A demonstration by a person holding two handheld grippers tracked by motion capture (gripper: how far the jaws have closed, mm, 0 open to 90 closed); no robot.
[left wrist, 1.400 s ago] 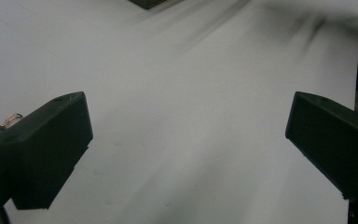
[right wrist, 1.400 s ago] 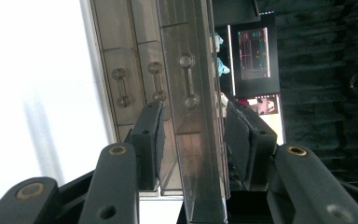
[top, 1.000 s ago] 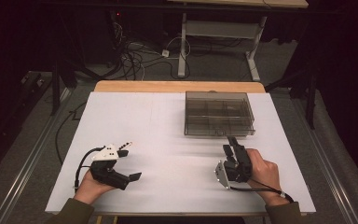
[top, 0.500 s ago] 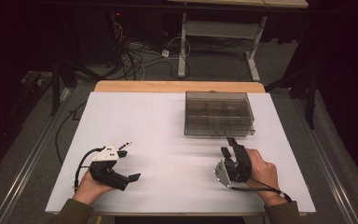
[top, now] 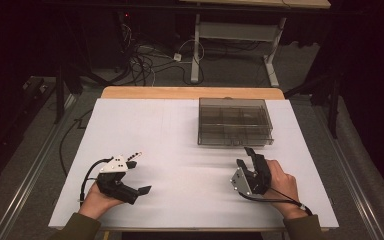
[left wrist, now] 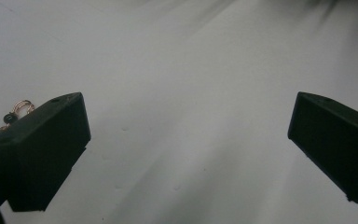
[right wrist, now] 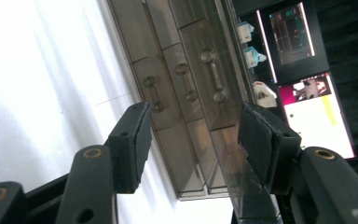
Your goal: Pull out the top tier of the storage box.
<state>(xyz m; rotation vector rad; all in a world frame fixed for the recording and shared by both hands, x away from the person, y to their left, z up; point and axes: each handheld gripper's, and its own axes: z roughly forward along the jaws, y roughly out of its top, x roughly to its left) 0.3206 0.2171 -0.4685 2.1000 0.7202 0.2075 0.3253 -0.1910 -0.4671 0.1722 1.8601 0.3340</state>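
Your right hand-held gripper (top: pixel 246 161), jaws just opening and pinching nothing, faces the smoky drawer organizer (top: pixel 234 121); contents unclear. Your left hand-held gripper (top: pixel 139 172) stands spread.

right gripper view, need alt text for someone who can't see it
The right gripper, jaws open, points at the front of a smoky clear drawer box with three knobbed handles on a white table. Lit screens glow beyond.

Drawer box (top: pixel 234 121) smoky translucent glossy plastic; table (top: pixel 170 170) white matt sheet, wooden edge; gripper pads matt black
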